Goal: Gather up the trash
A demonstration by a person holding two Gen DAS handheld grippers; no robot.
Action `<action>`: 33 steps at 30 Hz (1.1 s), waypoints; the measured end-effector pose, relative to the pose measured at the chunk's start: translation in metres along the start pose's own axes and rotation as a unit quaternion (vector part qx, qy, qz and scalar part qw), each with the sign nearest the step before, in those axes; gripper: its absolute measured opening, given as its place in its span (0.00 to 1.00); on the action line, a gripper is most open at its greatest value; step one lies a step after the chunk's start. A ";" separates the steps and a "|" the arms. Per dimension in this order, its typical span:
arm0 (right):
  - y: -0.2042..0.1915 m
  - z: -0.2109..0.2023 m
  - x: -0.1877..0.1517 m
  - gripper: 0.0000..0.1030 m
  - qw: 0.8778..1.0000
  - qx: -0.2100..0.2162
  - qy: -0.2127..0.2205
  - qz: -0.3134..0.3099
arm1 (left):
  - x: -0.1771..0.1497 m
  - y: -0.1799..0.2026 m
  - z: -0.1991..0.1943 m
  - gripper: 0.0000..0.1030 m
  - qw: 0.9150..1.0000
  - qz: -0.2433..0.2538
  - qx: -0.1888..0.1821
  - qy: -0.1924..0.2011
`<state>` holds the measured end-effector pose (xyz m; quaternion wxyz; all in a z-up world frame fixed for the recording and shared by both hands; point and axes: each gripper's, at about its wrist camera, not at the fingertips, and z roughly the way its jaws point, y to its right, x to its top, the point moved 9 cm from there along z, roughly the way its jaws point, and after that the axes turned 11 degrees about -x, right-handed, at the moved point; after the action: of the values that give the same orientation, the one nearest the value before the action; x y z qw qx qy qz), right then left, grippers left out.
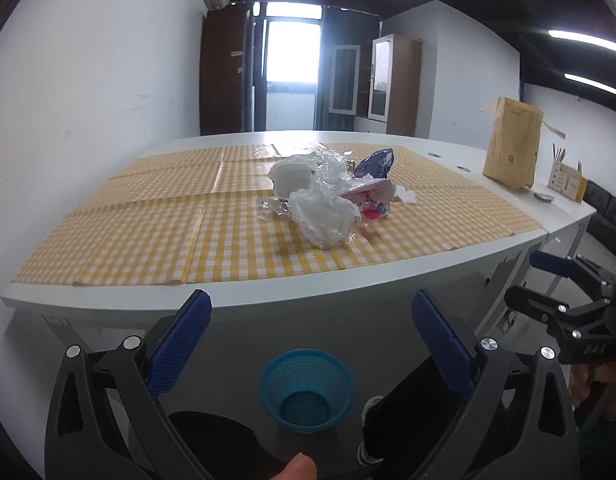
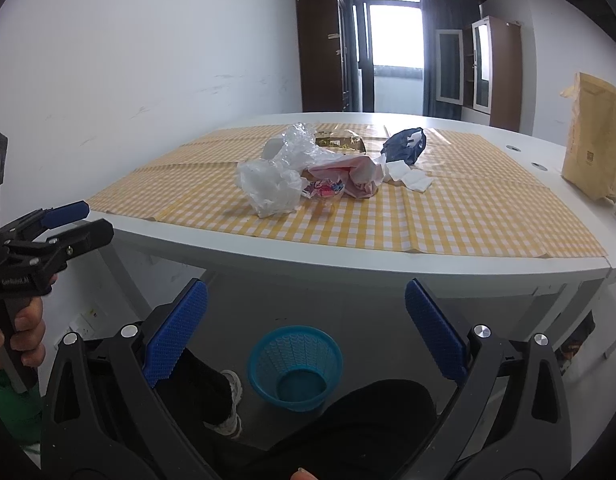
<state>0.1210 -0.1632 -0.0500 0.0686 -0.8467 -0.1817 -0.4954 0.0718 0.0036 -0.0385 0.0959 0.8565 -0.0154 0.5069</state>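
A heap of trash lies in the middle of the yellow checked cloth (image 1: 128,220) (image 2: 467,216): crumpled white plastic (image 1: 323,212) (image 2: 270,184), clear film (image 1: 327,162) (image 2: 296,140), a pink wrapper (image 1: 371,194) (image 2: 355,174), a dark blue bag (image 1: 375,162) (image 2: 403,144) and white tissue (image 2: 411,178). A blue mesh basket (image 1: 306,390) (image 2: 295,368) stands on the floor below the table's near edge. My left gripper (image 1: 311,312) (image 2: 74,220) and my right gripper (image 2: 306,300) (image 1: 539,276) are both open, empty and held short of the table.
A tan paper bag (image 1: 511,144) (image 2: 595,148) stands at the table's right end, a pen holder (image 1: 563,178) beside it. The person's dark trouser legs (image 2: 371,420) and a shoe (image 2: 232,404) are beside the basket. A white wall runs on the left.
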 end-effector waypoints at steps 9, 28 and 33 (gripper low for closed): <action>0.001 0.000 0.001 0.92 1.000 0.001 -0.001 0.004 | -0.001 -0.004 0.000 0.95 1.000 -0.020 -0.016 0.006; 0.006 0.005 -0.004 0.92 1.000 0.011 -0.014 0.011 | 0.002 -0.003 0.000 0.95 0.999 -0.023 -0.020 0.013; 0.006 0.007 -0.006 0.92 1.000 0.015 -0.017 0.013 | 0.002 -0.005 0.002 0.95 0.999 -0.029 -0.020 0.011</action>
<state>0.1268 -0.1682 -0.0580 0.0845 -0.8563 -0.1790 -0.4771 0.0757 0.0080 -0.0382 0.1274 0.8487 0.0002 0.5133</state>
